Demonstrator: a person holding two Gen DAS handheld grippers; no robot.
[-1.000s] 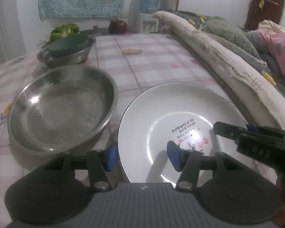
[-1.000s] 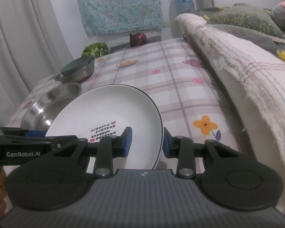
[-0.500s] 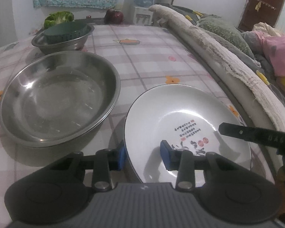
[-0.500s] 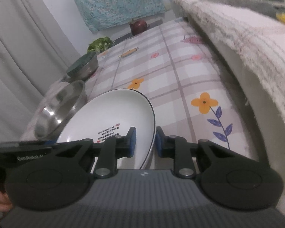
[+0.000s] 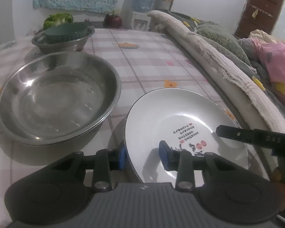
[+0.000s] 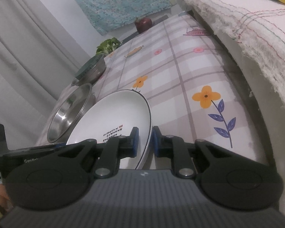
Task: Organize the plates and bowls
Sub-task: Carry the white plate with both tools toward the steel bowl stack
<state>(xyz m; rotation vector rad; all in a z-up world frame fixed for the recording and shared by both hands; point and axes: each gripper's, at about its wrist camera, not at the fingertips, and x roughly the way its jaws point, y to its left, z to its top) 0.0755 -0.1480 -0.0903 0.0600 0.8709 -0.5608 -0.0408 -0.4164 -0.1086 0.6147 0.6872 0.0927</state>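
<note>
A white plate (image 5: 171, 117) with red and black print is held tilted above the checked tablecloth. My left gripper (image 5: 143, 156) stands open around its near-left rim, one finger on each side, with a wide gap. My right gripper (image 6: 144, 139) is shut on the plate's (image 6: 123, 110) right rim. The right gripper's finger also shows in the left wrist view (image 5: 243, 134). A large empty steel bowl (image 5: 57, 96) stands to the plate's left. A smaller steel bowl (image 5: 64, 40) holding a dark green dish stands behind it.
A rolled blanket and bedding (image 5: 209, 51) run along the table's right edge. Green vegetables (image 5: 58, 19) and a dark red round object (image 5: 113, 20) sit at the far end. A curtain (image 6: 19, 43) hangs at the left.
The plate has been lifted and tilted up on its right side. My left gripper's fingers have spread wider around its rim. The right gripper has closed tighter on the rim.
</note>
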